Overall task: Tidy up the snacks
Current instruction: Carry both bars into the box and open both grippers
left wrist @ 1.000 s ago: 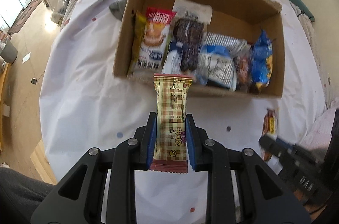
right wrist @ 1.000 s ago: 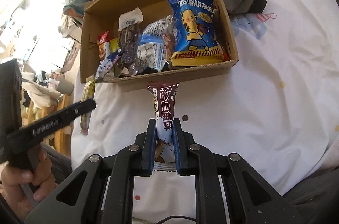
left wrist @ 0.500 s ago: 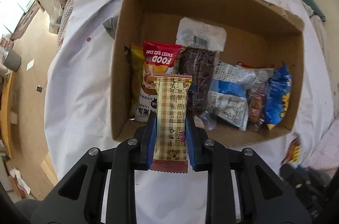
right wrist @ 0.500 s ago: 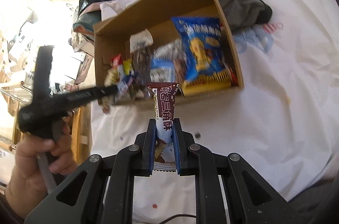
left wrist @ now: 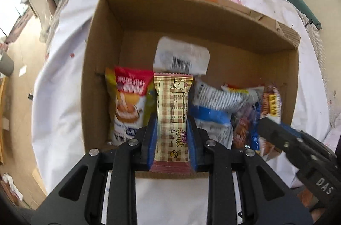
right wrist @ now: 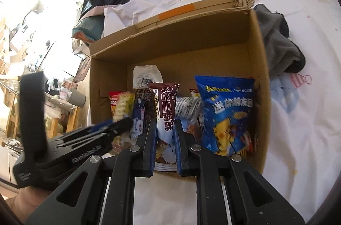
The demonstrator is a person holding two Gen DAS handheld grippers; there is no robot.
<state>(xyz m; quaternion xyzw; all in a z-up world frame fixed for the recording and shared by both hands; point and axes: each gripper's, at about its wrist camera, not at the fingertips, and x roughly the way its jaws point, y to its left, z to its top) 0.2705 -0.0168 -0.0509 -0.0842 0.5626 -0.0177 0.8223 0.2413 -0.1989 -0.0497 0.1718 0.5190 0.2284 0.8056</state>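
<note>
Two snacks remain for you to drop: your left hand-held gripper [left wrist: 172, 135] clamps the plaid bar [left wrist: 172, 110] and your right hand-held gripper [right wrist: 164, 137] the brown wafer pack [right wrist: 165, 116], both over the half-filled cardboard box [left wrist: 191, 10].

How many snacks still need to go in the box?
Several packets already stand in the cardboard box, like the blue chip bag and red rice cake packet. Two are in hand above it: the left gripper clamps a plaid bar, the right gripper a brown wafer packet. Both need dropping in. No other loose snacks show.
</note>
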